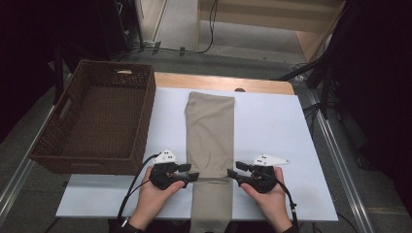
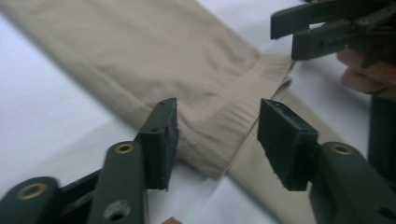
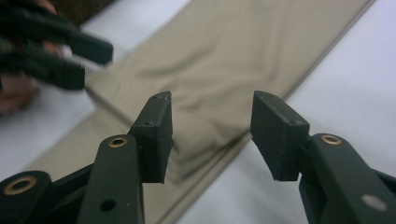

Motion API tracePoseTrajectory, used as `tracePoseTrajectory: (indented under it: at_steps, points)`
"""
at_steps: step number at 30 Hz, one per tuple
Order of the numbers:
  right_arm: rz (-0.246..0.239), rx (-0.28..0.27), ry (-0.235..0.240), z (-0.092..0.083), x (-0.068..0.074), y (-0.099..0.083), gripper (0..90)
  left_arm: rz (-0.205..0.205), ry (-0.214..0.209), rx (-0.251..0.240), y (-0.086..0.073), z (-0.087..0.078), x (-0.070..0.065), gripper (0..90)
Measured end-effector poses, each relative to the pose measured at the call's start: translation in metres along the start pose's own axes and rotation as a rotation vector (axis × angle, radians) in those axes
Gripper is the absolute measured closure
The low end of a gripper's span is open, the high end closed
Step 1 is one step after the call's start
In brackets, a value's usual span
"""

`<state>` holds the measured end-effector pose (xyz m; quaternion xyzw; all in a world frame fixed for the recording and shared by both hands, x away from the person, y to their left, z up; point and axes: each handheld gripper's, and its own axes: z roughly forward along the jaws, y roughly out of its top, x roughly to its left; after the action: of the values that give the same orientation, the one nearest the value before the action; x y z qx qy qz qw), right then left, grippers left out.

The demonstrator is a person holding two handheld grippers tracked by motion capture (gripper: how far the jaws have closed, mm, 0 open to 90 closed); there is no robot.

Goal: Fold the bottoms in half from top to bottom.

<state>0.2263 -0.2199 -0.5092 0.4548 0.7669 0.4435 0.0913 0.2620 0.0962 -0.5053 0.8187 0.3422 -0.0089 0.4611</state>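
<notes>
The beige trousers (image 1: 210,141) lie folded into one long strip down the middle of the white table top (image 1: 272,126), the far end near the table's back edge and the near end running off the front edge between my forearms. A folded edge crosses the strip close to me, and that is where both my tongs are.

My left gripper (image 1: 193,176) sits at the left edge of the strip, its tips pointing inward across the cloth. In the left gripper view the jaws stand about half apart with the folded hem (image 2: 219,126) between them; the pads (image 2: 161,140) are not pressing on the fabric, as far as I can see (the left pad is right at the cloth's edge, though).

My right gripper (image 1: 232,174) mirrors it on the right edge, tips pointing inward. In the right gripper view its jaws are also about half apart, with the edge of the cloth between them and not pinched.

The two sets of tips face each other across the strip, well apart.

To the left of the trousers stands a brown wicker basket (image 1: 141,121), just beside the strip's far half, overhanging the table's left side.
</notes>
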Motion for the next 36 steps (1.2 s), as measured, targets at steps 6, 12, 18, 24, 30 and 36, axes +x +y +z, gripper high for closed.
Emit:
tracePoseTrajectory:
  at_steps: [6, 12, 18, 24, 30, 36]
  points:
    - [0.004, -0.007, 0.012, 0.005, 0.006, -0.005, 56.4, -0.027, 0.017, 0.008, -0.003, -0.001, 0.006, 58.0]
    - [0.011, 0.047, 0.01, 0.01, 0.007, -0.01, 59.4, 0.002, 0.091, 0.067, -0.005, 0.006, -0.001, 57.8]
    - [-0.004, 0.081, 0.019, 0.012, 0.009, -0.011, 64.4, 0.005, 0.066, 0.077, -0.006, 0.006, -0.001, 66.6]
    - [0.01, 0.075, 0.021, 0.012, 0.007, -0.012, 71.3, 0.012, 0.06, 0.069, -0.006, 0.007, -0.002, 73.6]
    - [-0.024, 0.057, 0.003, 0.011, 0.01, -0.012, 80.9, 0.027, 0.056, 0.058, -0.006, 0.007, -0.004, 77.8]
    - [-0.051, 0.054, -0.016, 0.01, 0.014, -0.012, 82.1, 0.033, 0.042, 0.044, -0.006, 0.005, -0.005, 82.8]
